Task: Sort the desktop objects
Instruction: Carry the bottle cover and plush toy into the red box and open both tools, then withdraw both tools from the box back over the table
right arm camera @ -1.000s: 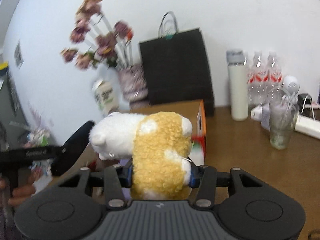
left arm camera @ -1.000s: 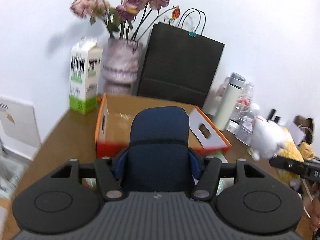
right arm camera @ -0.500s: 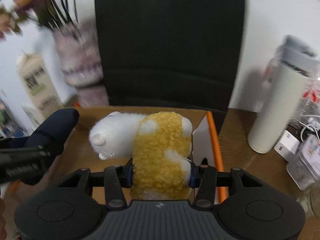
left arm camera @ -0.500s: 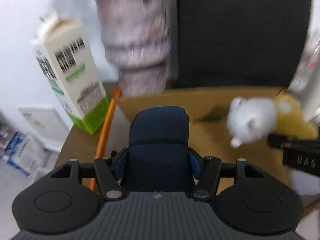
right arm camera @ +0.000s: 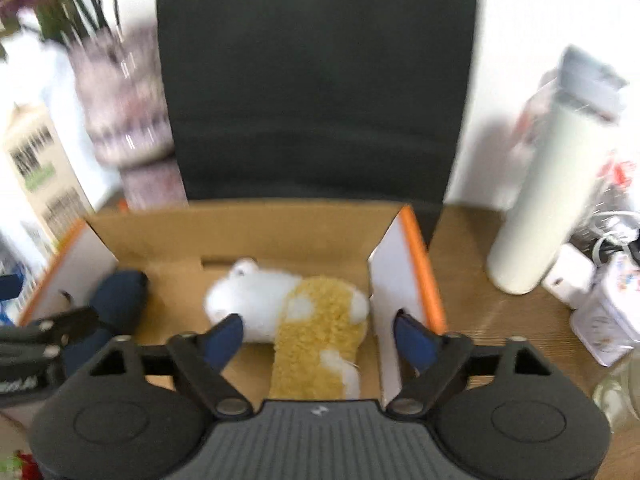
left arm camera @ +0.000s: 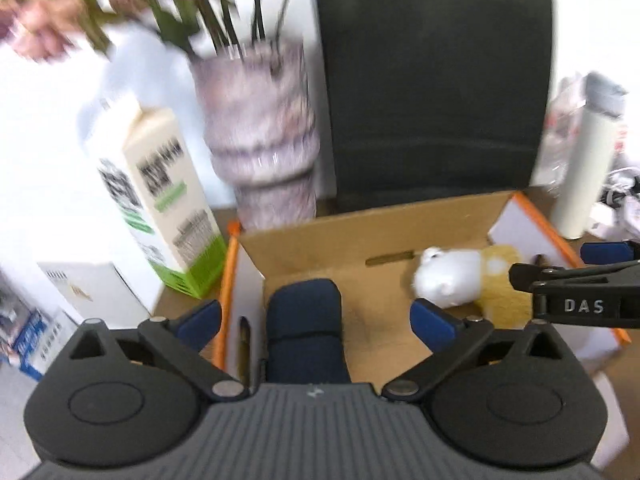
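A cardboard box point(left arm camera: 360, 232) with orange edges stands open on the desk. A navy blue pouch point(left arm camera: 304, 336) lies at its left end between the wide jaws of my left gripper point(left arm camera: 316, 322). Those jaws are opening and the pads stand clear of the pouch. A white and yellow plush toy point(right arm camera: 304, 320) lies at the right end of the box point(right arm camera: 280, 232), under my right gripper point(right arm camera: 320, 340). The right jaws are opening too, and neither pad presses on the plush. The right wrist view also shows the pouch point(right arm camera: 116, 300) at the left.
A black paper bag point(left arm camera: 432, 92) stands right behind the box. A vase of flowers point(left arm camera: 260, 140) and a milk carton point(left arm camera: 164, 204) stand to its left. A white flask point(right arm camera: 552, 184), small packets and a glass point(right arm camera: 620, 392) crowd the desk on the right.
Both grippers have come forward over the box and dipped. Their jaws have widened and let go of the pouch and the plush, which now lie in the box.
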A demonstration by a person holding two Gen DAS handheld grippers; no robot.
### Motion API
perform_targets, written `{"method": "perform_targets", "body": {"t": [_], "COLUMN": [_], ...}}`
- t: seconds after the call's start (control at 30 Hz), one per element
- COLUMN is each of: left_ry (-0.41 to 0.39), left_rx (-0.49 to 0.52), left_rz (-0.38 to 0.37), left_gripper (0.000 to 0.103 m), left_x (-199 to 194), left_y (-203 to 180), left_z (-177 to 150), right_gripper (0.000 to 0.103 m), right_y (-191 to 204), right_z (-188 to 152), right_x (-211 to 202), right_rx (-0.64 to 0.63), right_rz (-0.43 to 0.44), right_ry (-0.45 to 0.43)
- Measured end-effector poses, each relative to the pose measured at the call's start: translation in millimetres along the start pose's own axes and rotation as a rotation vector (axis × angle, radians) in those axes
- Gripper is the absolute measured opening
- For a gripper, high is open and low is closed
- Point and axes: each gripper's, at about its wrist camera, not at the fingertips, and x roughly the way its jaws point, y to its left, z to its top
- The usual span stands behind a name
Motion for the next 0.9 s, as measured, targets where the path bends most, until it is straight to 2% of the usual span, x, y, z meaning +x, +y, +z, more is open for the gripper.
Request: {"method": "perform_targets", "body": {"t": [0.13,0.17,0.3,0.4,0.6,0.73,0.9], "left_ry": [-0.038,-0.040,-0.042,-0.051,-0.076,-0.114,-0.104], "left_rx": [0.001,-0.006,-0.020,-0.034,-0.130,-0.115,-0.083], "left_rz": [0.007,0.004,0.030,0.047,-0.006,-0.005,0.033], "left_gripper": [0.103,0.103,0.103,0.103,0.103,0.103,0.103], "left_x": [-46,-59,-95,-117,-150,-163,-164], "left_y": [-1,-1,-4,-9,-13,-25,-36], "left_z": [-17,-26,-65,-108,-187,-219,-234], "right_gripper": [0.092,0.096,0.098,0.098,0.098,0.098,0.098], "right_y": [-11,-14,-27,-34,-50,-51,-52], "right_z": [-18,-27,-62,-94,-165,-204,-230], "right_x": [-59,-72,-108,-119,-140,-148,-147], "right_rx": [0.007,0.010,0.009,0.013,0.046,0.023,0.051], "right_rz": [0.050,0.062,0.084,0.113,0.101,0.119,0.165], "right_ry": [-0.107,-0.134,-0.193,-0.182,-0.148,-0.210,-0.246]}}
